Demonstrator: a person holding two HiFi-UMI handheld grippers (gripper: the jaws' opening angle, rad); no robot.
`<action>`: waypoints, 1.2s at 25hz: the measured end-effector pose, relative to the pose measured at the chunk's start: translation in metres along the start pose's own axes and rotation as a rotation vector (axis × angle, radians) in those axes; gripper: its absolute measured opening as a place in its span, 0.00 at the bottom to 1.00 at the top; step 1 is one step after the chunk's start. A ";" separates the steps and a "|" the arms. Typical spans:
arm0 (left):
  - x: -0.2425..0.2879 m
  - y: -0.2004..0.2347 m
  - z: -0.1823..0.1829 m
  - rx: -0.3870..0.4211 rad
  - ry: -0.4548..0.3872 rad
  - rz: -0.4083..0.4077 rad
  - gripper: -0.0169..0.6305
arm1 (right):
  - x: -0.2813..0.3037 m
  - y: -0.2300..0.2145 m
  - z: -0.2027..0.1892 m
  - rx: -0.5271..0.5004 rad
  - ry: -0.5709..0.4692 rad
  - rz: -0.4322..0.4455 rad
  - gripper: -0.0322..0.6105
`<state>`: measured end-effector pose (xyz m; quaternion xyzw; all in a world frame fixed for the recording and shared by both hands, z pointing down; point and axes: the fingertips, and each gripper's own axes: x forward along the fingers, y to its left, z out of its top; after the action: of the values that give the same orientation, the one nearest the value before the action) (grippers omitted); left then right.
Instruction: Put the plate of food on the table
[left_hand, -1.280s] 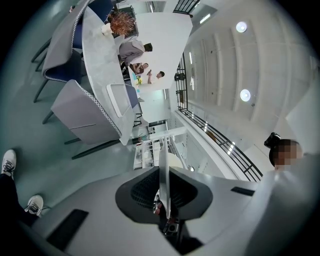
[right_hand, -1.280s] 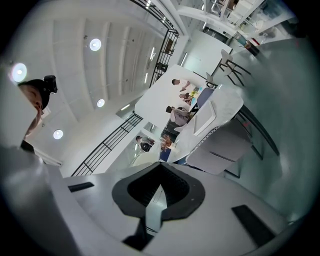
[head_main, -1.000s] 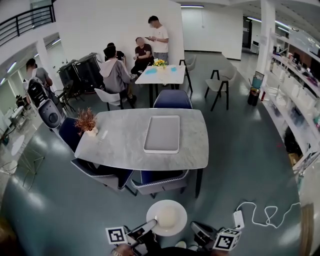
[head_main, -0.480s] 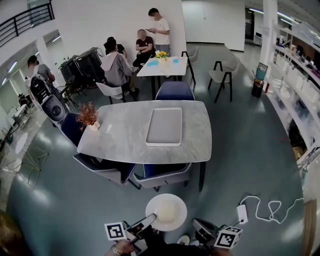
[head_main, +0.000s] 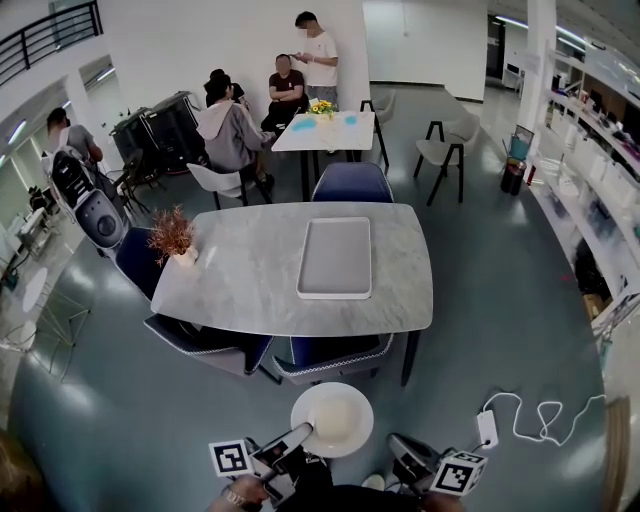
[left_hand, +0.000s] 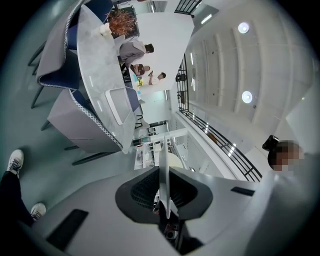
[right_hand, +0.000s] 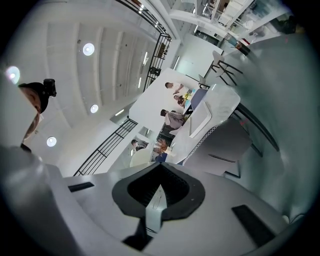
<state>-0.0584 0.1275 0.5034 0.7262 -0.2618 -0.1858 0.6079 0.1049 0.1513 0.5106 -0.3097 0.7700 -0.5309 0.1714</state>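
A white plate (head_main: 348, 441) with a pale mound of food (head_main: 333, 419) hangs over the floor in front of the grey marble table (head_main: 250, 285). My left gripper (head_main: 303, 433) is shut on the plate's left rim; in the left gripper view the plate (left_hand: 162, 165) runs edge-on out from between the jaws of that gripper (left_hand: 166, 207). My right gripper (head_main: 397, 452) stays to the right of the plate, apart from it. In the right gripper view its jaws (right_hand: 154, 210) are shut with nothing between them.
A grey tray (head_main: 335, 258) lies on the table's right half and a small dried plant (head_main: 172, 238) stands at its left end. Two chairs (head_main: 335, 355) are tucked in along the near edge. A power strip with a white cable (head_main: 487, 428) lies on the floor at right. People sit at a far table (head_main: 325, 130).
The table has drawn a little nearer and shifted right in the head view. The plate stays in the left gripper at the same spot.
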 end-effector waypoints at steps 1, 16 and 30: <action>-0.001 0.002 0.008 -0.002 0.004 0.000 0.08 | 0.009 0.002 0.001 -0.003 -0.008 -0.001 0.07; -0.010 0.030 0.143 -0.015 0.022 -0.057 0.08 | 0.125 0.006 0.011 -0.030 -0.067 -0.067 0.07; -0.019 0.062 0.235 -0.022 0.026 -0.052 0.08 | 0.194 0.014 0.009 -0.045 -0.111 -0.111 0.07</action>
<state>-0.2217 -0.0530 0.5178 0.7284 -0.2327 -0.1951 0.6142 -0.0393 0.0205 0.5063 -0.3845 0.7526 -0.5043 0.1773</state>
